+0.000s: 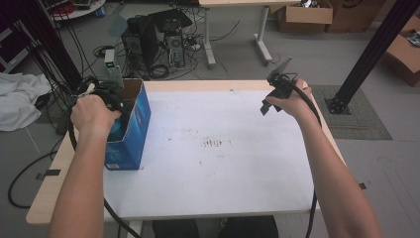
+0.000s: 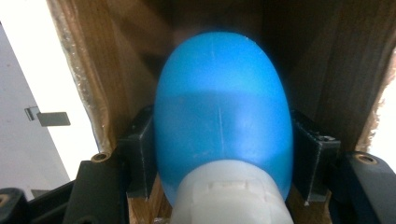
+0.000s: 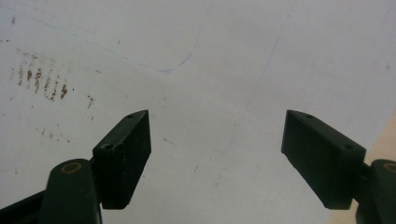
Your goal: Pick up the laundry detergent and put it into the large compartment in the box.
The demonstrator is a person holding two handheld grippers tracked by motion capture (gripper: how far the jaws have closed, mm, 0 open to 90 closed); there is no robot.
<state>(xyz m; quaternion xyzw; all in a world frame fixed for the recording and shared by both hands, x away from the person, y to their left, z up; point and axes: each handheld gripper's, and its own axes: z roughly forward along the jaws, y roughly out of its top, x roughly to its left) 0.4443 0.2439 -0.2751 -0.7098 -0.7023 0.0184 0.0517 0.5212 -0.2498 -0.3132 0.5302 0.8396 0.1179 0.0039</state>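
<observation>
A blue cardboard box [image 1: 134, 130] with an open top stands at the table's left edge. My left gripper [image 1: 115, 105] reaches down into it. In the left gripper view, the left gripper [image 2: 219, 140] is shut on a blue rounded bottle [image 2: 219, 102] with a white cap [image 2: 231, 198], and the box's brown inner walls [image 2: 93, 79] surround it. My right gripper [image 1: 270, 103] hovers over the far right of the table. In its own view, the right gripper [image 3: 217, 128] is open, with nothing between its fingers above the white sheet [image 3: 233, 56].
A white sheet [image 1: 223, 168] covers the wooden table, with brown stains [image 1: 215, 144] near its middle. Beyond the table, a computer tower [image 1: 153, 39] and cables sit on the floor. A black post [image 1: 371, 54] stands at the right, and a white cloth [image 1: 17, 99] lies at the left.
</observation>
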